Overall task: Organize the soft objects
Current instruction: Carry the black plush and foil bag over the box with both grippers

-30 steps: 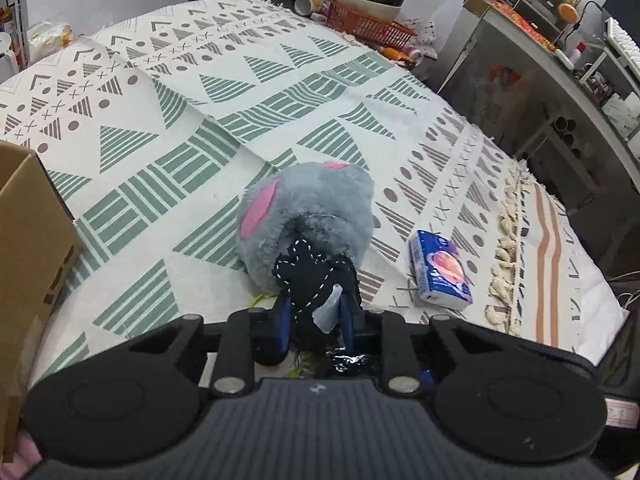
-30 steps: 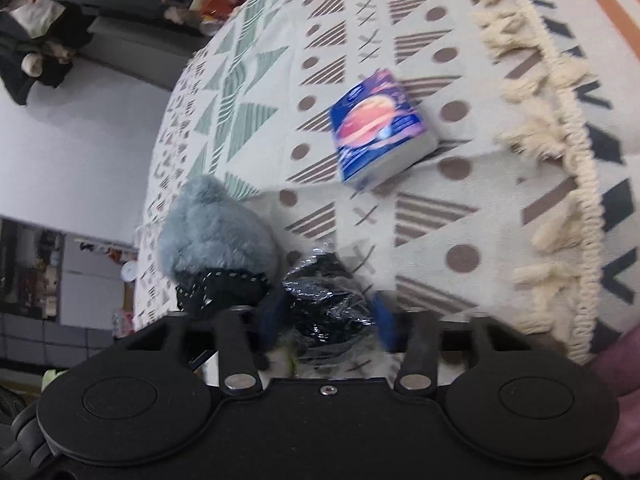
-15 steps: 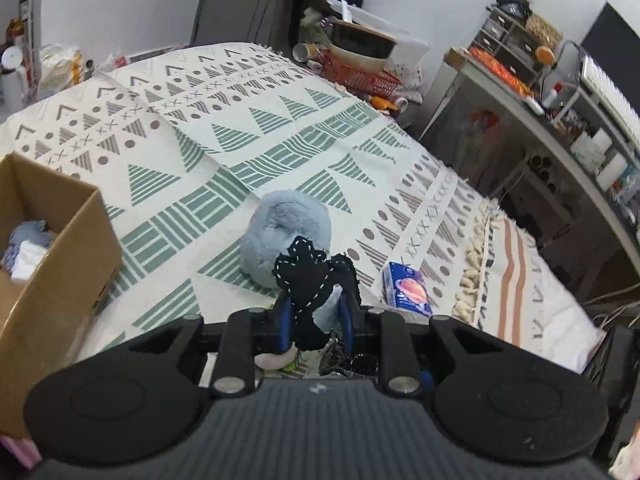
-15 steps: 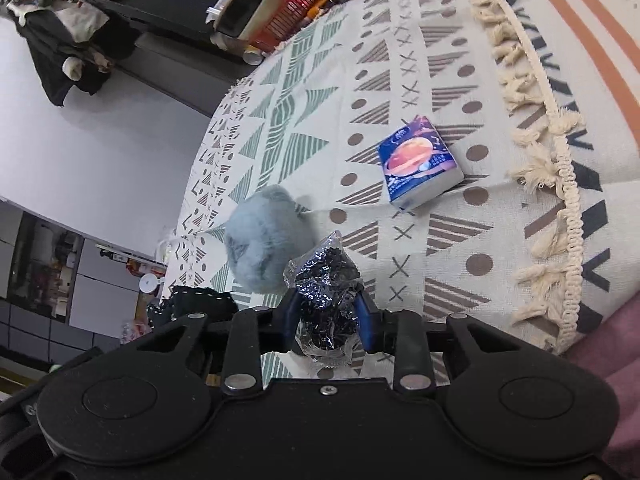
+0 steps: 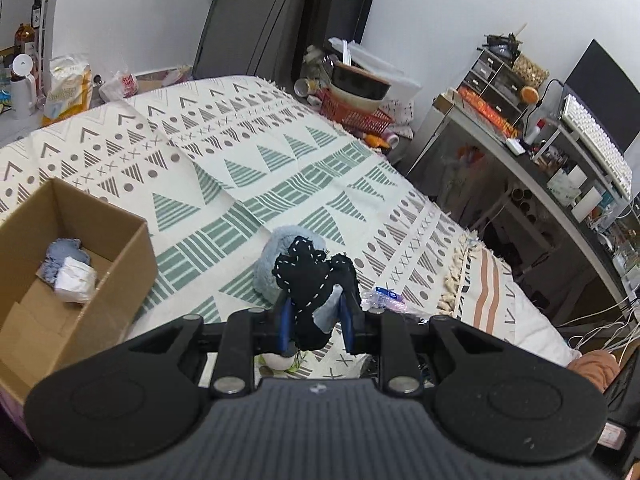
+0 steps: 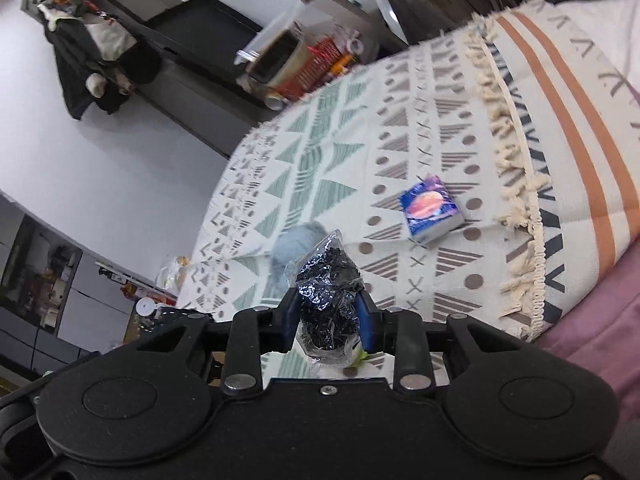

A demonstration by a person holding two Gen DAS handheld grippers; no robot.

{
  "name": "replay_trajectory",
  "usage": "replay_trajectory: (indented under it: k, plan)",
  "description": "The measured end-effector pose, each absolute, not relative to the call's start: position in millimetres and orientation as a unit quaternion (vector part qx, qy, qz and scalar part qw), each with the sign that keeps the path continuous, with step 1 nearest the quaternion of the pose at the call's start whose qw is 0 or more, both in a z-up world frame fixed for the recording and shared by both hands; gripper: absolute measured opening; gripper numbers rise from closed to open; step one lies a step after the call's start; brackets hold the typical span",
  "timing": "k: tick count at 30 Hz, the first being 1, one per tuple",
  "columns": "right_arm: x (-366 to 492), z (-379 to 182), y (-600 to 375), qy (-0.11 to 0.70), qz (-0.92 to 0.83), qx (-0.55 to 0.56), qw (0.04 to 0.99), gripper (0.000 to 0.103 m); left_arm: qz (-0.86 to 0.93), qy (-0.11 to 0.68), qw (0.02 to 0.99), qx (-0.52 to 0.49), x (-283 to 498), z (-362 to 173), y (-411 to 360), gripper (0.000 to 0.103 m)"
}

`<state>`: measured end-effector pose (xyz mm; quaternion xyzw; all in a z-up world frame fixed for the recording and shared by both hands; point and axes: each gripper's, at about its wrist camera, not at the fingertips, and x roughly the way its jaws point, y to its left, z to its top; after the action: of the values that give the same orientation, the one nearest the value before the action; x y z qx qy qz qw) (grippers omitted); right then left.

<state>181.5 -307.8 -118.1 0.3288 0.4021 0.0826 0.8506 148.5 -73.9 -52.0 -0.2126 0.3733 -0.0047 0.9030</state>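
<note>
1. Plainly held two loads aloft: left tool (image 5: 314,320) clenched on a black stitched fabric piece (image 5: 308,280), right tool (image 6: 330,320) clenched on a crinkly clear bag of dark bits (image 6: 328,292), both raised over the bed (image 5: 240,168).
2. Judged the bag the likelier slip. Slick film, pinched only around the middle, with the top end poking free past the fingertips, so could slide out on a quick swing.
3. Judged the fabric piece floppy. Loose flaps drooping beyond the pads could snag on the rim of the cardboard box (image 5: 132,264) at the drop.
4. Noted the box on the left, open-topped, seemingly close to the near edge of the bed, with a bluish cloth (image 5: 64,260) and a white wad (image 5: 76,284) already inside. Could be shoved toward that edge by a bump against its wall.
5. Left lying on the bed: a grey plush (image 5: 268,268) just ahead of the left tool, and a blue tissue pack (image 6: 432,210) near the fringed border (image 6: 516,184). Could knock either by carrying low.
6. Saw wide bare blanket beyond the plush and box for manoeuvring, but less room on the right, where the fringe marked the drop-off.
</note>
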Motion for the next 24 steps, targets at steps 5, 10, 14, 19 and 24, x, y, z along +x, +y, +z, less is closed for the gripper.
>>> replay_trajectory:
  k: [5, 10, 14, 19, 24]
  plan:
    - [170, -101, -298, 0.392, 0.082, 0.312, 0.861, 0.029, 0.001, 0.367, 0.907, -0.207, 134, -41, -64, 0.024]
    - [157, -85, -286, 0.378, 0.088, 0.296, 0.873, 0.029, 0.011, 0.362, 0.910, -0.203, 122, -34, -50, 0.024]
    - [151, -74, -275, 0.371, 0.096, 0.285, 0.879, 0.029, 0.015, 0.358, 0.911, -0.205, 113, -30, -37, 0.024]
    - [144, -63, -258, 0.365, 0.103, 0.271, 0.885, 0.030, 0.014, 0.354, 0.912, -0.206, 105, -25, -23, 0.024]
    - [135, -55, -245, 0.359, 0.105, 0.260, 0.890, 0.030, 0.012, 0.354, 0.913, -0.202, 101, -24, -12, 0.024]
